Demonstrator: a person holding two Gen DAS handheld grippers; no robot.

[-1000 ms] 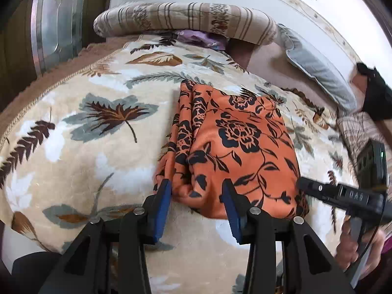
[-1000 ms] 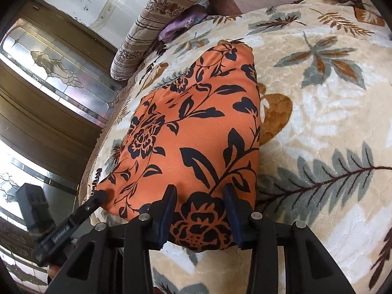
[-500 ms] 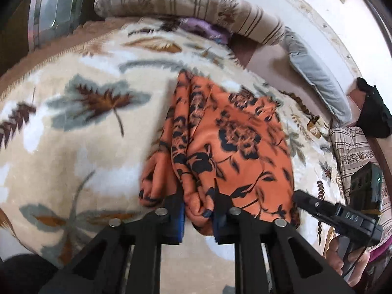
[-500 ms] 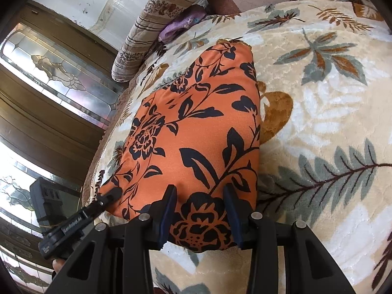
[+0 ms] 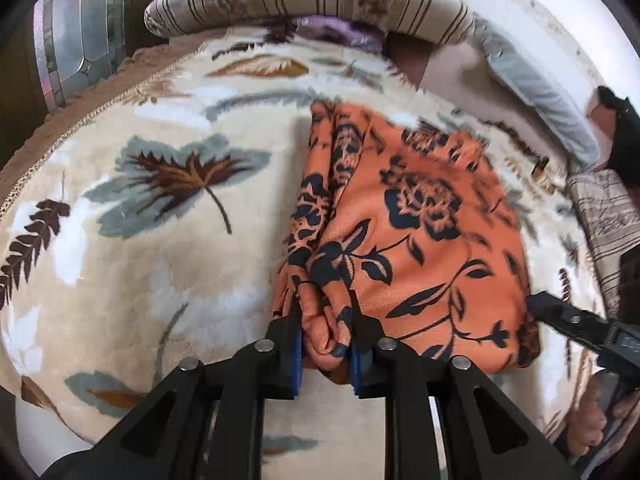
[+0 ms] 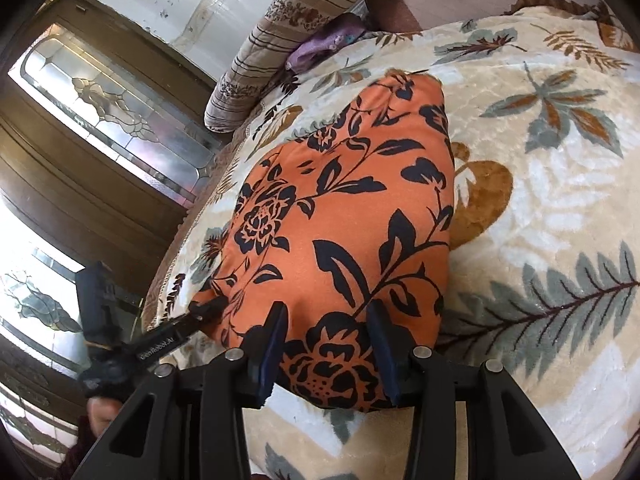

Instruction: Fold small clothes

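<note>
The orange floral garment (image 5: 420, 240) lies folded on a leaf-patterned blanket (image 5: 160, 240) that covers the bed, with both grippers at its near edge. The left gripper (image 5: 325, 344) has a bunched fold of the garment's near left corner between its 2 blue pads (image 5: 297, 360); the cloth bulges up between them and the pads press on it, though the jaws are easing apart at this moment. From that gripper the garment spreads away and to the right, its stacked folded edges running straight ahead of the left finger. The right gripper (image 6: 328, 344) straddles the garment's near right corner, its 2 pads (image 6: 272, 344) set wider and each touching the cloth, which humps up smoothly between them; it is clenched on that corner. Seen from the right gripper, the garment stretches ahead and to the left, and the left gripper's tip meets the cloth edge far to the left. Beyond the garment, past both grippers, a striped bolster (image 5: 304, 4) lies across the head of the bed with a purple cloth (image 5: 340, 34) tucked against it.
</note>
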